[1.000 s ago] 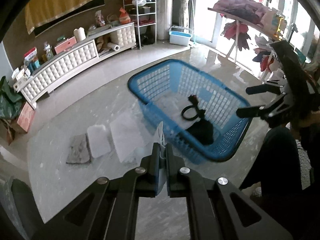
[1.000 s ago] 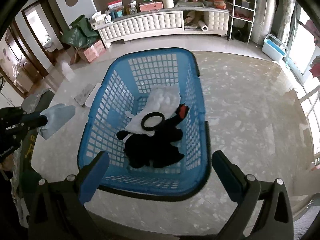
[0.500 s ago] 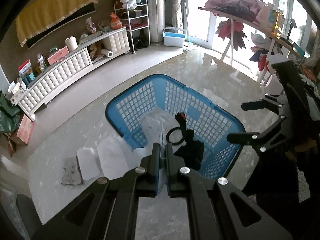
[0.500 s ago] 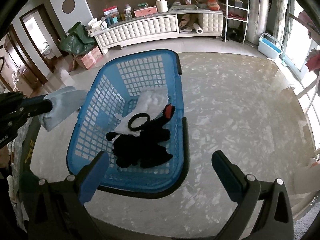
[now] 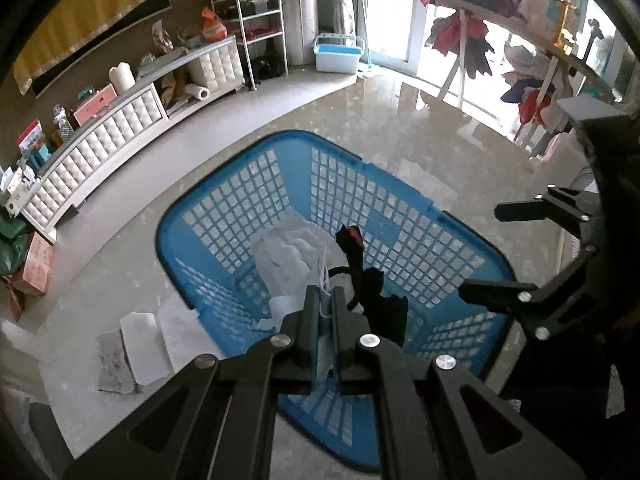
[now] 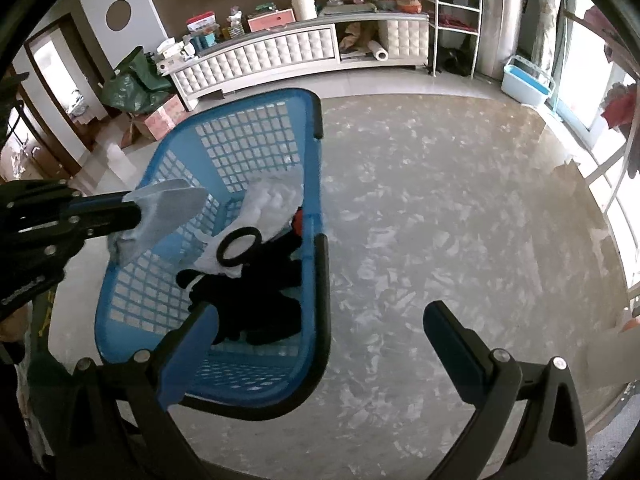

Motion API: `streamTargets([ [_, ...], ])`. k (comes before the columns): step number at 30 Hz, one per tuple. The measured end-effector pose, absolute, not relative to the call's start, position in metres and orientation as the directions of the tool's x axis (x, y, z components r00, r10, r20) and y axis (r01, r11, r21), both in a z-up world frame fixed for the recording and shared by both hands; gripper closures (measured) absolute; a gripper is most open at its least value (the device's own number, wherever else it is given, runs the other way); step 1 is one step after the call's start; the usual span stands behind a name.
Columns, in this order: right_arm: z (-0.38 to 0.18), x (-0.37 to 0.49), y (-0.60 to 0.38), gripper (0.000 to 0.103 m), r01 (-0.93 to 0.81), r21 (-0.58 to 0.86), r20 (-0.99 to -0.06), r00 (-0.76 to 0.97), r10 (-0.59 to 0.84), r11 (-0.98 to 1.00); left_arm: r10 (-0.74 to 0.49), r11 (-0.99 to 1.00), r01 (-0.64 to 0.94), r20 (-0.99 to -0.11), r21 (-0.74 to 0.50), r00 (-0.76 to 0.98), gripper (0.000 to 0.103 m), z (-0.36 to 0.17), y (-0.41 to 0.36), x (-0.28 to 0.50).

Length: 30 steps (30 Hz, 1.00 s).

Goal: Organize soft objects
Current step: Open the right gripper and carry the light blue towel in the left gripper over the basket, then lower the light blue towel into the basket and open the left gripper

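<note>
A blue lattice laundry basket stands on the glossy floor. Inside it lie a white cloth, a black garment with a red patch, and a black ring. My left gripper is shut on a pale grey-blue cloth, which hangs over the basket's near left part. My right gripper stands open with nothing between its fingers, above the basket's right rim.
A white tufted low cabinet runs along the far wall, next to a metal shelf rack. A light blue tub sits by the window. Flat white and grey pieces lie left of the basket. A loaded clothes rack stands at right.
My left gripper has carried the grey-blue cloth from beside the basket to above its inside. The basket has slid leftward in the right wrist view.
</note>
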State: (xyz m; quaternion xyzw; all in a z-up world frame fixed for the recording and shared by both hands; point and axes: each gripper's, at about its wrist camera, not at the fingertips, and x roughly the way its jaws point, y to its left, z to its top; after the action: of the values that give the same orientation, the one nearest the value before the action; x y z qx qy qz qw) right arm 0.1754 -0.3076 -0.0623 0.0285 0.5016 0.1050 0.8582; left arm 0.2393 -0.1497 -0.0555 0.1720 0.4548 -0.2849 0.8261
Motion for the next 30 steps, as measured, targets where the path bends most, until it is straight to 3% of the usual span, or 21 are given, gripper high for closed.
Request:
streamTargets([
  [16,-0.079,0.188,-0.319,0.0,-0.114,0.169,-0.871,0.448,0.203,0.979,-0.313,0.745,0.666,-0.903,-0.04,0.296,0.099,-0.107,-0.184,0.263],
  [30,-0.081,0.189,-0.317,0.0,-0.117,0.191,-0.87,0.44,0.223,0.975,-0.283,0.727,0.684,-0.934,-0.058,0.221,0.098,-0.12,-0.203,0.268],
])
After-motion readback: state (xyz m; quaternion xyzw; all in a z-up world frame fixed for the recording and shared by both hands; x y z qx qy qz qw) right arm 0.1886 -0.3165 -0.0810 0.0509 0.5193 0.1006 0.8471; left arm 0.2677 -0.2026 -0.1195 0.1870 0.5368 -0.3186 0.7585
